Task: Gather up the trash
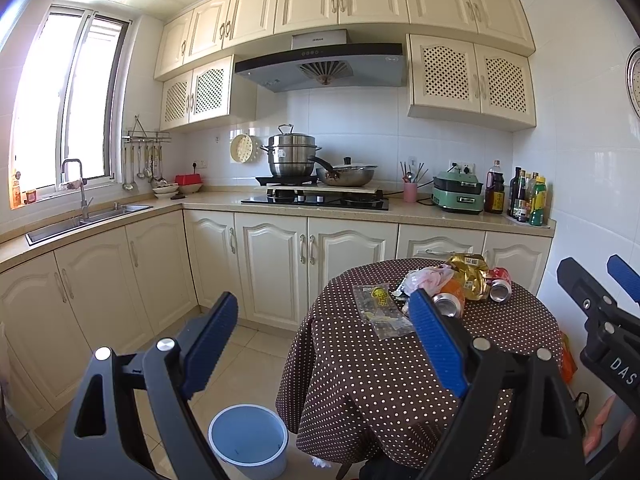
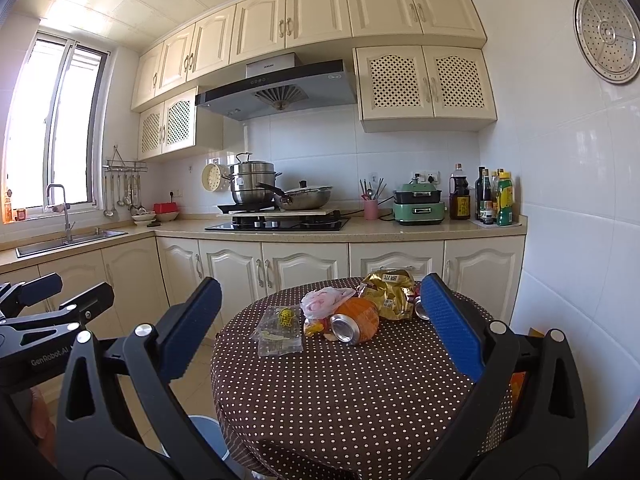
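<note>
Evidently nothing is held by the spread-fingered left gripper (image 1: 324, 344) or right gripper (image 2: 332, 332); ahead of the fingers, the light, crushable orange can (image 2: 356, 324) is judged best pinched across its dented middle.

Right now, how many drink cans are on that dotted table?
2. An orange can lies on its side mid-table; a red can lies beside the gold snack bag. The trash pile might hide more.
</note>
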`<state>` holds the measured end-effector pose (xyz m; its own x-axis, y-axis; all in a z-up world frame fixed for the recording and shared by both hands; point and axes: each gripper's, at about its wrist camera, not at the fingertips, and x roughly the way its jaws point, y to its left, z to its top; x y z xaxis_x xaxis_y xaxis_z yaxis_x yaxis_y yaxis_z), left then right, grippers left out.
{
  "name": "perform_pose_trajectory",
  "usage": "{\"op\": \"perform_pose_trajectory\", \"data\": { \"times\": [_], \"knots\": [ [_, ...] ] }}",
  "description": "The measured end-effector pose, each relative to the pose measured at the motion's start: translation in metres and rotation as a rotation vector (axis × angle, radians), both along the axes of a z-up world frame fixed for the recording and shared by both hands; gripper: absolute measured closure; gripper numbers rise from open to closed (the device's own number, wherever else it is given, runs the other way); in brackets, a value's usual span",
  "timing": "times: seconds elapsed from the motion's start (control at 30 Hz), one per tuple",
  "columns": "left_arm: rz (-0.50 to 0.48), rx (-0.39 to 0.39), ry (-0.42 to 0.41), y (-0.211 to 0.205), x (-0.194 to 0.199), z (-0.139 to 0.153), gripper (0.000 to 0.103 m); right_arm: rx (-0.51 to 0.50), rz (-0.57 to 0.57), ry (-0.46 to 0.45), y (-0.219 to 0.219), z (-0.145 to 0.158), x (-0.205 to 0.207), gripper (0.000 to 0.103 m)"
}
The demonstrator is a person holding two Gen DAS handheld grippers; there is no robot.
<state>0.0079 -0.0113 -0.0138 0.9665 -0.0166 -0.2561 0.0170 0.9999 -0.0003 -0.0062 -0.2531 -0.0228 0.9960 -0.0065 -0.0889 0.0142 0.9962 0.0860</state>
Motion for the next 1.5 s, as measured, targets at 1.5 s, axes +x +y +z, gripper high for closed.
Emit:
{"op": "perform_pose_trajectory", "data": {
  "times": [1.5],
  "knots": [
    [-0.187, -0.084, 0.493, -0.049, 0.255, -0.112, 0.017, 0.139, -0.081, 0.398, -0.059, -0.085, 0.203, 0.006]
  ]
}}
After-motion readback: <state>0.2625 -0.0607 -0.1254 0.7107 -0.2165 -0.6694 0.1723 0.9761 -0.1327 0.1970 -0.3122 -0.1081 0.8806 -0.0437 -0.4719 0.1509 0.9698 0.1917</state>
